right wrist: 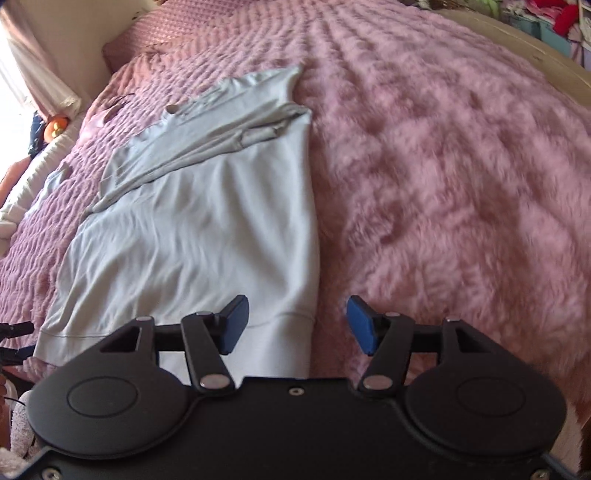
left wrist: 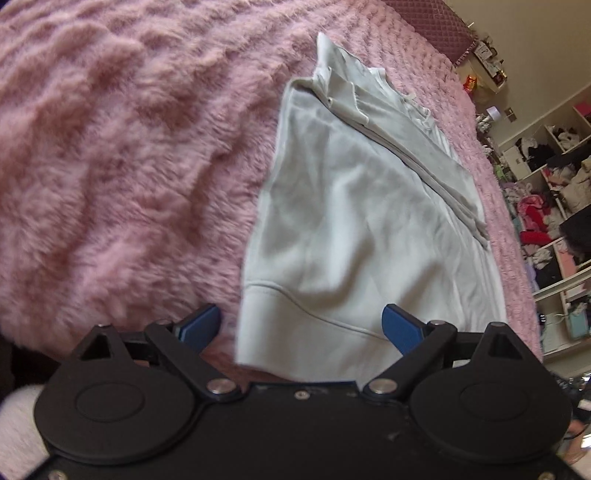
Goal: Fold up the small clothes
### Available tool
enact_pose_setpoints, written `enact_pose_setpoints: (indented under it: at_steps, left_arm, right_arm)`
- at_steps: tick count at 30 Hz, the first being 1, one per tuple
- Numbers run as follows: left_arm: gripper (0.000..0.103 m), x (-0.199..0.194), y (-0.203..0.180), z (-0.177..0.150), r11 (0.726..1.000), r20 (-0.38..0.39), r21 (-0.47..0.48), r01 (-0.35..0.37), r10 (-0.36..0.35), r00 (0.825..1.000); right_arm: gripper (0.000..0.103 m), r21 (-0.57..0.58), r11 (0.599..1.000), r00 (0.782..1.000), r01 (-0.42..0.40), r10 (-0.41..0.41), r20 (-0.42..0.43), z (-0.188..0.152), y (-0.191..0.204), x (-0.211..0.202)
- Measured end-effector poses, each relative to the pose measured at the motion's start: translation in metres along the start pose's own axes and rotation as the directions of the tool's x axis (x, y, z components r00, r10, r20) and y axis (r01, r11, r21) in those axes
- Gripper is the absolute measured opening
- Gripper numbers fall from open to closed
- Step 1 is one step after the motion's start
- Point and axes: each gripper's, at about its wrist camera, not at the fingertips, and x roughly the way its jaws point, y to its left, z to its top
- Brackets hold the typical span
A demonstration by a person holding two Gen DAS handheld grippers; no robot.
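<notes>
Sweatshirt runs lengthwise away from you on the bed, its hem corners under your left hand-held gripper and right hand-held gripper, both wide and empty.

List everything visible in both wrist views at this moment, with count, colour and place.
garment: one, pale grey-white, lying flat on the bed, sleeves folded in over the body, hem nearest the grippers.
blanket: one, fluffy pink, covering the bed under the garment.
pillow: one, pink quilted, at the head of the bed.
shelves: one open white unit, crowded with mixed-colour clothes, beside the bed.
curtain: one, light pink, at the window by the bed head.
left gripper: one, black with blue pads, open, over the hem, holding nothing.
right gripper: one, black with blue pads, open, over the hem's corner, holding nothing.
</notes>
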Motion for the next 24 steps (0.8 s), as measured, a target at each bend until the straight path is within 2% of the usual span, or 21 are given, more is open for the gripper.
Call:
enact_pose_setpoints:
  at_steps: [6,9,13,16,19,20,21,24]
  left_arm:
    - [0.099,0.02,-0.011,-0.002,1.0,-0.037,0.003,-0.005,0.005,0.999]
    - [0.099,0.02,-0.012,-0.005,1.0,-0.029,-0.012,0.007,-0.007,1.0]
    - [0.099,0.018,-0.009,-0.007,0.997,-0.025,-0.049,0.058,-0.059,0.998]
    - [0.097,0.027,-0.003,-0.007,0.999,-0.055,-0.038,0.01,-0.012,0.998]
    - [0.093,0.032,0.006,-0.005,0.997,-0.054,-0.082,0.015,-0.019,0.998]
    - [0.091,0.03,0.006,-0.005,0.996,-0.041,-0.091,0.018,-0.022,0.999]
    - [0.085,0.029,0.004,-0.004,0.996,-0.035,-0.089,0.016,-0.019,0.999]
    - [0.06,0.027,0.0,-0.003,0.998,-0.041,-0.048,-0.038,0.036,0.999]
  right_arm:
    - [0.06,0.016,1.0,1.0,-0.008,0.008,-0.009,-0.013,-0.007,0.008]
    - [0.06,0.017,0.999,0.999,-0.044,0.044,-0.01,-0.015,-0.007,0.007]
    - [0.062,0.017,0.993,0.992,-0.119,0.12,-0.048,-0.018,-0.004,0.01]
    - [0.062,0.029,0.992,0.99,-0.121,0.122,-0.068,-0.021,-0.006,0.018]
    - [0.063,0.079,0.989,0.989,-0.127,0.132,-0.067,-0.021,-0.01,0.021]
    - [0.063,0.085,0.987,0.988,-0.136,0.142,-0.064,-0.021,-0.009,0.019]
    - [0.063,0.085,0.985,0.986,-0.147,0.152,-0.062,-0.021,-0.007,0.017]
    - [0.063,0.088,0.978,0.979,-0.187,0.194,-0.07,-0.021,-0.006,0.014]
